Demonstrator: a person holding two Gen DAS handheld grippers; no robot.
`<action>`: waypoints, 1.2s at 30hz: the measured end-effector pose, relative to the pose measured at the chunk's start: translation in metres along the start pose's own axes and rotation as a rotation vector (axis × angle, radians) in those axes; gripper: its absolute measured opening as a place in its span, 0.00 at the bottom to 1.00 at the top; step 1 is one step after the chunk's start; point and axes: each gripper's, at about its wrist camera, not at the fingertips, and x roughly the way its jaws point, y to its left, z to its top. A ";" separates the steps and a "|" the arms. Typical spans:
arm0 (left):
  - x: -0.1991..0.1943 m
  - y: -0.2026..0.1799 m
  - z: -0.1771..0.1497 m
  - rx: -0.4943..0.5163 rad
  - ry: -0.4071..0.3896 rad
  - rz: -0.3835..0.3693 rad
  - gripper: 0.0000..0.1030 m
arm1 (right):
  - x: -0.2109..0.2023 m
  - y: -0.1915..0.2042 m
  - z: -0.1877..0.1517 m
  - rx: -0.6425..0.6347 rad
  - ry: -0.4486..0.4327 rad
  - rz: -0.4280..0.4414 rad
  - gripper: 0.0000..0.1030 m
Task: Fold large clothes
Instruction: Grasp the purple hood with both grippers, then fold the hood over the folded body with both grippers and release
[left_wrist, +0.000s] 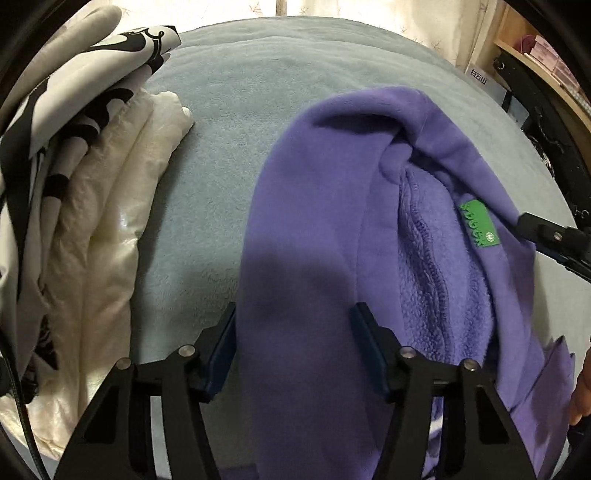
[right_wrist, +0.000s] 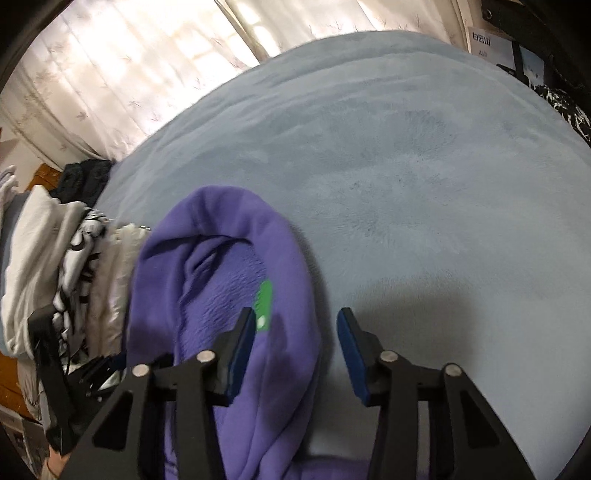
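On a pale blue blanket (right_wrist: 424, 177) spread across a bed, a purple hoodie (left_wrist: 314, 221) lies rumpled, its fleecy lining turned up and a green label (left_wrist: 480, 223) showing at the neck. The left gripper (left_wrist: 293, 332) stands wide, its blue pads on either side of a fold of the hoodie's smooth outer cloth; whether they press it cannot be told. The right gripper (right_wrist: 295, 332) is also wide, its left finger (right_wrist: 242, 339) over the lining just beside the label, its right finger (right_wrist: 352, 343) over bare blanket. In the left wrist view the right gripper's tip reaches in from the right edge, beside the hoodie's collar. A heap of other clothes crowds the blanket's left side: a cream garment (left_wrist: 110, 221) nearest the hoodie, a black-and-white printed one (left_wrist: 92, 92) above it. Sheer curtains (right_wrist: 129, 74) hang beyond the far edge, and a box (left_wrist: 484, 83) and shelving (left_wrist: 546, 62) stand at the far right.
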 end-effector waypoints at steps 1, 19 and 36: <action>0.001 0.000 0.001 -0.008 -0.001 -0.012 0.44 | 0.006 -0.001 0.002 0.001 0.008 -0.012 0.41; -0.115 0.015 -0.029 -0.010 -0.189 -0.003 0.03 | -0.084 0.015 -0.030 -0.123 -0.220 0.025 0.08; -0.188 0.054 -0.248 -0.041 -0.170 -0.176 0.05 | -0.177 -0.016 -0.264 -0.422 -0.173 -0.011 0.12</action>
